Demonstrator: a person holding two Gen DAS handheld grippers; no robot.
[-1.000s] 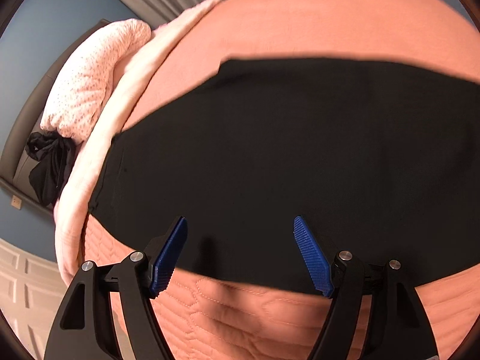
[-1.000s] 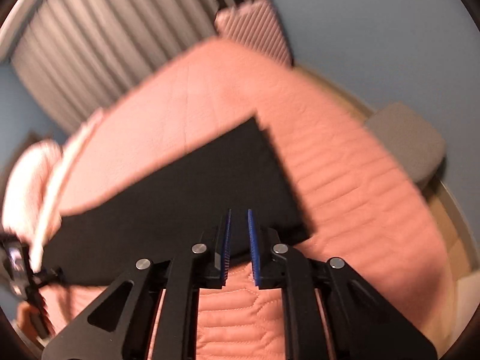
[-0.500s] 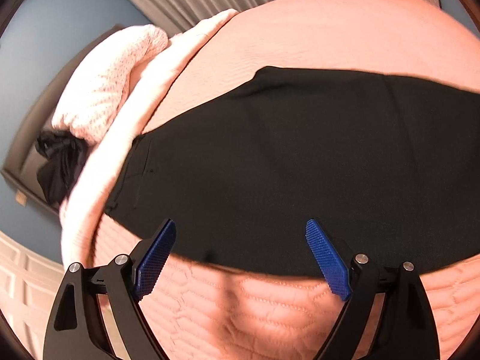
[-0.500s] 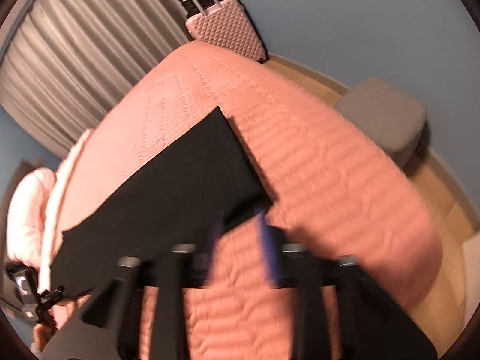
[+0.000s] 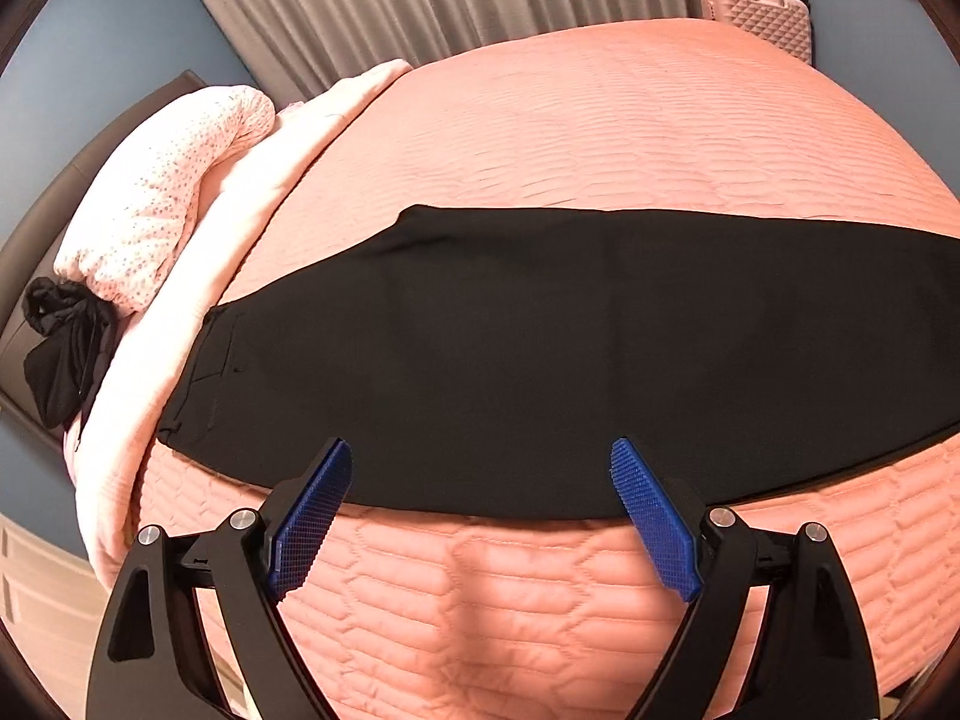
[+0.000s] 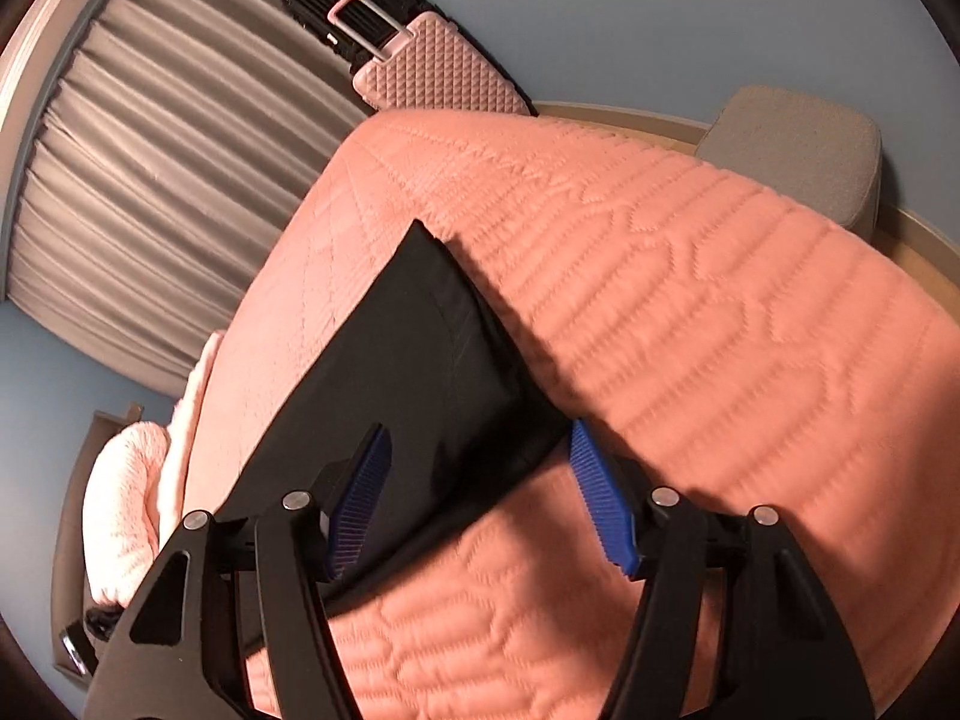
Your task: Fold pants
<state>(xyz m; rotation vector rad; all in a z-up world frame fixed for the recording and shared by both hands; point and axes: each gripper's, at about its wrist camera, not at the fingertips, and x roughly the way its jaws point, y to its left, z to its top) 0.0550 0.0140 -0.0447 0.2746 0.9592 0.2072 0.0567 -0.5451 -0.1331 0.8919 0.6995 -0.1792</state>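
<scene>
While both tools hang spread and empty, left tool (image 5: 480, 480) and right tool (image 6: 477, 456), the pants (image 5: 570, 360) look soft, light, limp: pinch the hem corners.

- Left gripper (image 5: 480, 480): two black plastic arms, each a triangular frame with an elongated cut-out, rising from 7 and 5 o'clock of the left wrist view.
- Its fingers (image 5: 309, 519) carry bright blue pads with a fine cross-hatched grid texture.
- Round silver screw heads sit in pairs at each arm's pivots.
- Right gripper (image 6: 477, 480): the same black linkage arms and silver screws.
- Its blue pads (image 6: 603, 507) are ribbed with fine ridges and taper toward the tips.
</scene>
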